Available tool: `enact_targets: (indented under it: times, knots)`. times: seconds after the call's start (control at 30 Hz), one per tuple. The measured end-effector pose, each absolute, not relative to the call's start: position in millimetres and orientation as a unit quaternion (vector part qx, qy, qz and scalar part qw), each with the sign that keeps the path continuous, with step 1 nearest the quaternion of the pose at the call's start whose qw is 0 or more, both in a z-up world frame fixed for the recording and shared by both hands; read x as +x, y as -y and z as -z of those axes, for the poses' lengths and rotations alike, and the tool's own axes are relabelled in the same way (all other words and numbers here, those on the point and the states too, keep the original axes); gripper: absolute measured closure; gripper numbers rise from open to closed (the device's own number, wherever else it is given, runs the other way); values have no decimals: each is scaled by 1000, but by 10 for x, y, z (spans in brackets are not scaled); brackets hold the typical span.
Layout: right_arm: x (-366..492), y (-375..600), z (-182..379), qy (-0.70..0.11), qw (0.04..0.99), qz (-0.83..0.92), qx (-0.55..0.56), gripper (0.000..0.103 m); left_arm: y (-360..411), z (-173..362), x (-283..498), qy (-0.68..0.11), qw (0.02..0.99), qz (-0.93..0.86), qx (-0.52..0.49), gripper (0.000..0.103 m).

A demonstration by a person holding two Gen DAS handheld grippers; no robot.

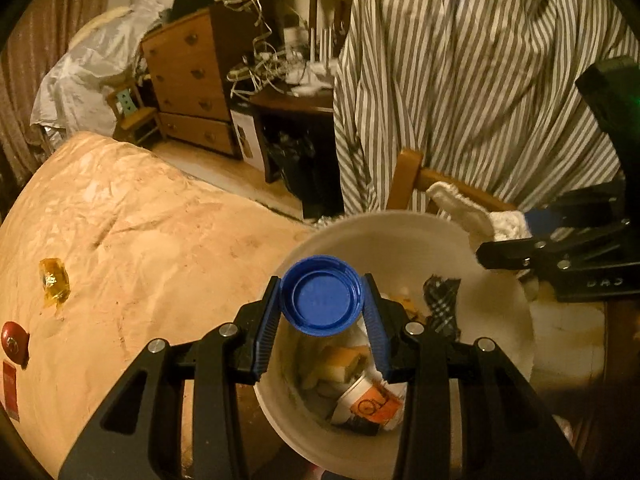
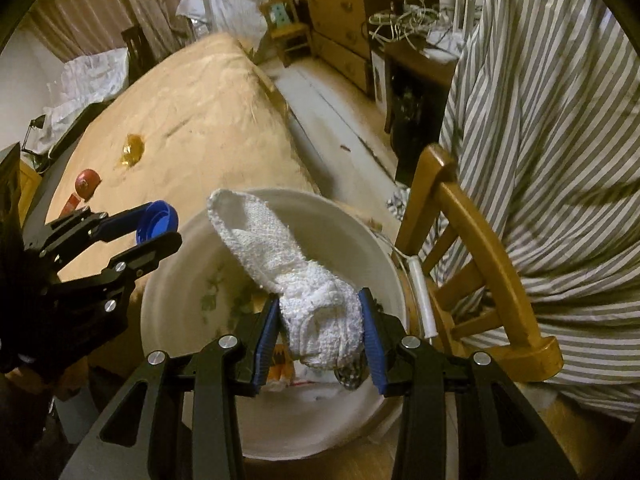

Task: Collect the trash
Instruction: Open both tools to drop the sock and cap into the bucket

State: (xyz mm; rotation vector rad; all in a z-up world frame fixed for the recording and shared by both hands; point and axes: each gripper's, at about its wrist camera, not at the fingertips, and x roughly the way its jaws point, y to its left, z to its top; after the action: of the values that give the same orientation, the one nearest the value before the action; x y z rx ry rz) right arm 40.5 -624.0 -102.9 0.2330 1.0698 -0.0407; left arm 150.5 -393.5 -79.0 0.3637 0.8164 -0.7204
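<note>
Two grippers hang over the white bucket [image 1: 500, 320], and we carry a piece of trash in each. Our left gripper [image 1: 322, 296] is clamped on a blue plastic cap [image 1: 320, 294], its hollow side facing the camera, held just above the bucket's near rim. Our right gripper [image 2: 320, 316] is clamped on a white knitted cloth [image 2: 304, 280] that sticks up and away from the pads, over the bucket's mouth. Down inside the bucket we see a paper cup with an orange label [image 1: 368, 400], some yellowish scraps and a dark checked scrap [image 1: 442, 300]. On the tan bed cover [image 1: 140, 240] beside the bucket lie an amber wrapper [image 1: 54, 282] and a small red object [image 1: 14, 340], well apart from both grippers. A wooden chair [image 2: 480, 240] draped with striped fabric [image 2: 560, 120] stands just beside the bucket on the other side.
</note>
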Motion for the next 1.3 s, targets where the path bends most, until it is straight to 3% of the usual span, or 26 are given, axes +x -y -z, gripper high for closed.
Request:
enact_targets:
  times: [0.9,1.03,1.07,1.3]
  knots:
    - [354,6170,1199,-511,849,3,135,60,3875,921,1675,-404,838,325,171,65]
    - [345,6172,1212,-507,850,0,145,39,3866,917,1663,-398,843,319,170,37]
    - [340,6170,1207,-505,850,0,146,39,3869,920,1658,-398,843,319,169,32]
    - [257,6178,1107,-485,859,-8,165,35,3827,893,1649,-399,846,315,160,25]
